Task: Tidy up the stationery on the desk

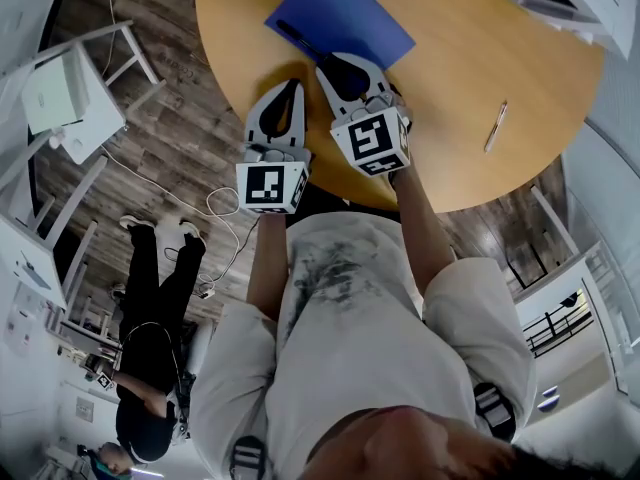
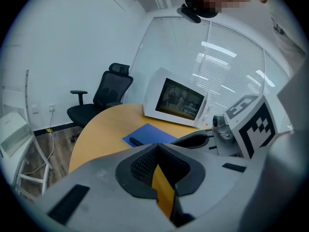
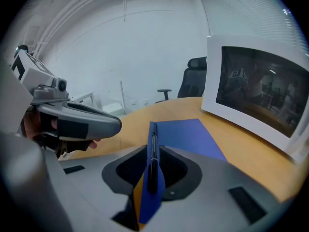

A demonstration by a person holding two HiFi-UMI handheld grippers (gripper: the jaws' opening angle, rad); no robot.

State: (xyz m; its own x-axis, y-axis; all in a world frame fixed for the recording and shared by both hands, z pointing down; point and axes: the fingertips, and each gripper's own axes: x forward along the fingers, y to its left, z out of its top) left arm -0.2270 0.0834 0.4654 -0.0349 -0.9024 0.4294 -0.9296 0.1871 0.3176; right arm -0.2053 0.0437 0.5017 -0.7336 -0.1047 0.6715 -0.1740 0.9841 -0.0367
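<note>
Right gripper view shows the right claw (image 3: 153, 151) parted a little and gripping nothing, its jaws straddling a black pen (image 3: 153, 129) that lies on the blue notebook (image 3: 193, 137) and points to 12 o'clock, likely lined up so the pads can close across the barrel. At its 9 o'clock the left claw (image 2: 157, 146) is closed on nothing, probably keeping clear. 1 silver pen (image 1: 496, 126) lies on the desk (image 1: 470, 28) at 4 o'clock of the notebook.

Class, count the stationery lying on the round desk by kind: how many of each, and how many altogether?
Blue notebook: 1
Pens: 2, a black pen on the notebook and a pale pen lying apart
Total: 3
</note>
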